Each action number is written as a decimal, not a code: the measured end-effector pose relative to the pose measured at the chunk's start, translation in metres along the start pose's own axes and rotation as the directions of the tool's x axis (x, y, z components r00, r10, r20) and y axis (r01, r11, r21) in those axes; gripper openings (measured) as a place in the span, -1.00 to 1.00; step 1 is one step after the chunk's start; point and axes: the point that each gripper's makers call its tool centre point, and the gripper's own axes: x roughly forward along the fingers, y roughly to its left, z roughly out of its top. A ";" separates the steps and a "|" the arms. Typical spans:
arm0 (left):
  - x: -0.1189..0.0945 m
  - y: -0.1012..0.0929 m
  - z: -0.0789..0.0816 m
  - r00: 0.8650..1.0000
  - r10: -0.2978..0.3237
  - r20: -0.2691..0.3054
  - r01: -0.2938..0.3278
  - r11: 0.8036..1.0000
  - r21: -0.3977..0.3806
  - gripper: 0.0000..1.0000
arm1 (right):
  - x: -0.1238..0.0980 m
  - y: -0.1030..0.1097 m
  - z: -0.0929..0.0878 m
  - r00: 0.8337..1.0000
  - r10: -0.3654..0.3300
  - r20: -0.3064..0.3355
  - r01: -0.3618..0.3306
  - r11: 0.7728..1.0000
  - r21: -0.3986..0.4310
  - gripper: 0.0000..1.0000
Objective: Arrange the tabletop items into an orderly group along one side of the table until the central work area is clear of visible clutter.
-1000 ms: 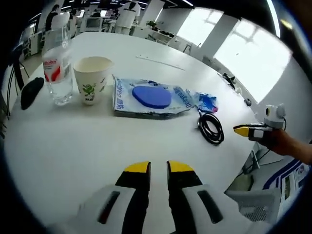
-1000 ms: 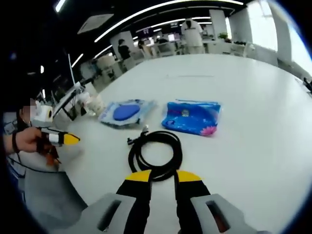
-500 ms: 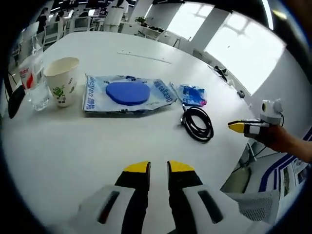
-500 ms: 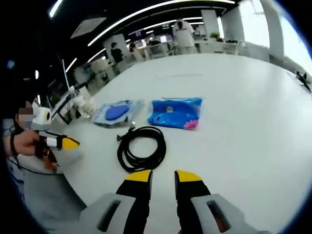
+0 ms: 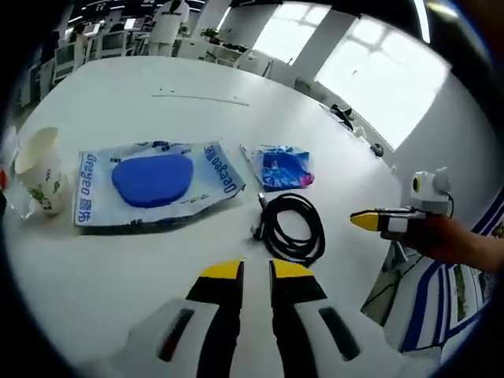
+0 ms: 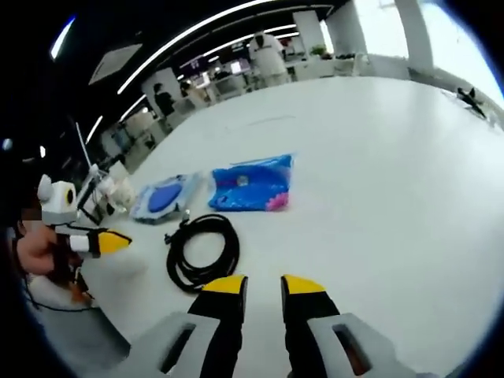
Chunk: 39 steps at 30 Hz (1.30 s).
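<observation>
Yellow-tipped jaws on the left gripper [image 5: 256, 272] stand nearly together with a narrow slot between them, gripping nothing; the right gripper [image 6: 264, 285] shows the same narrow, empty gap. Just beyond both sets of tips lies the coiled black cable [image 5: 293, 228], with the small blue packet [image 5: 279, 166] past it and the larger clear pouch holding a blue pad [image 5: 151, 183] off to the left gripper's left, a paper cup [image 5: 38, 169] farther still. Judgement: widen the jaws before reaching for the cable, pinch several loops together, and lift cleanly to prevent uncoiling. The white table [image 6: 378, 173] is smooth; an open office with windows lies beyond.
</observation>
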 end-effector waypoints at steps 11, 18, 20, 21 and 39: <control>0.054 -0.015 0.057 1.000 0.002 0.026 -0.004 0.996 0.088 -0.80 | 0.024 -0.019 0.033 1.000 -0.010 0.011 0.010 0.999 0.049 -0.70; 0.083 -0.017 0.081 0.999 0.029 0.025 -0.032 0.991 0.128 -0.77 | 0.042 -0.025 0.046 1.000 -0.005 0.020 0.003 0.996 0.088 -0.71; 0.088 -0.018 0.084 0.999 0.037 0.024 -0.040 0.990 0.138 -0.76 | 0.046 -0.026 0.050 1.000 -0.006 0.020 0.004 0.996 0.094 -0.70; 0.090 -0.019 0.086 0.999 0.040 0.023 -0.043 0.990 0.137 -0.76 | 0.048 -0.027 0.051 1.000 -0.005 0.022 0.003 0.995 0.100 -0.70; 0.123 -0.011 0.093 0.994 0.107 0.001 -0.107 0.988 0.113 -0.86 | 0.093 -0.029 0.078 1.000 -0.018 -0.017 0.020 0.993 0.117 -0.81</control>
